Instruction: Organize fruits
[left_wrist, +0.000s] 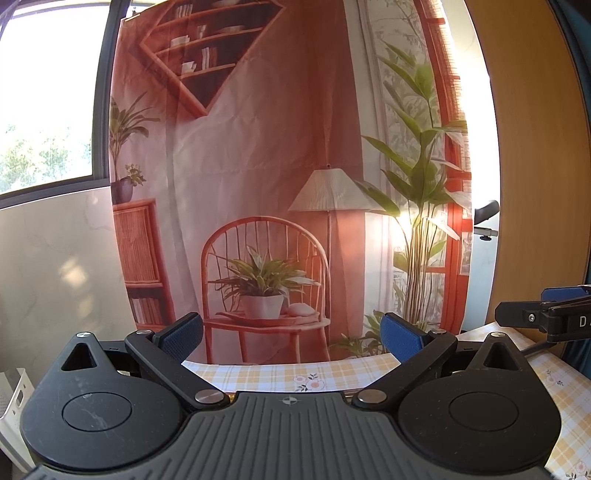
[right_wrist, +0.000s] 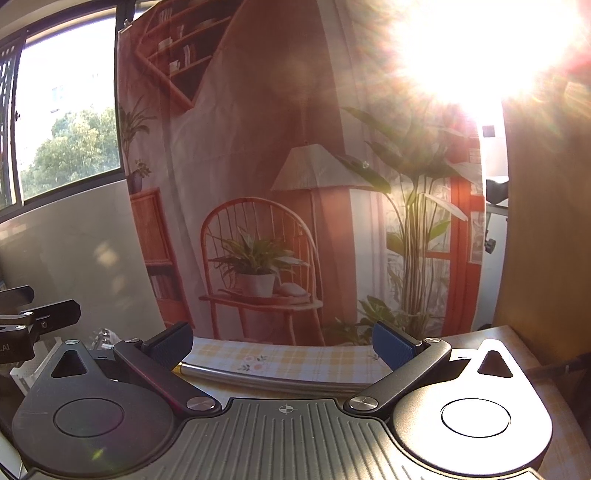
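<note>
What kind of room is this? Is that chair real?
Probably a room at home set up for recording. The chair is only printed on a hanging backdrop. In front is a table with a yellow checked cloth, and a window shows trees outside.

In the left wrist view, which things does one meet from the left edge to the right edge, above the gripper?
Window → printed backdrop cloth → wooden panel → the right hand-held gripper, entering at the right edge. Below them, the open left hand-held gripper points over the checked tablecloth.

Two grippers, one printed backdrop (left_wrist: 258, 166), one checked tablecloth (left_wrist: 266, 373), one window (right_wrist: 70, 110).
</note>
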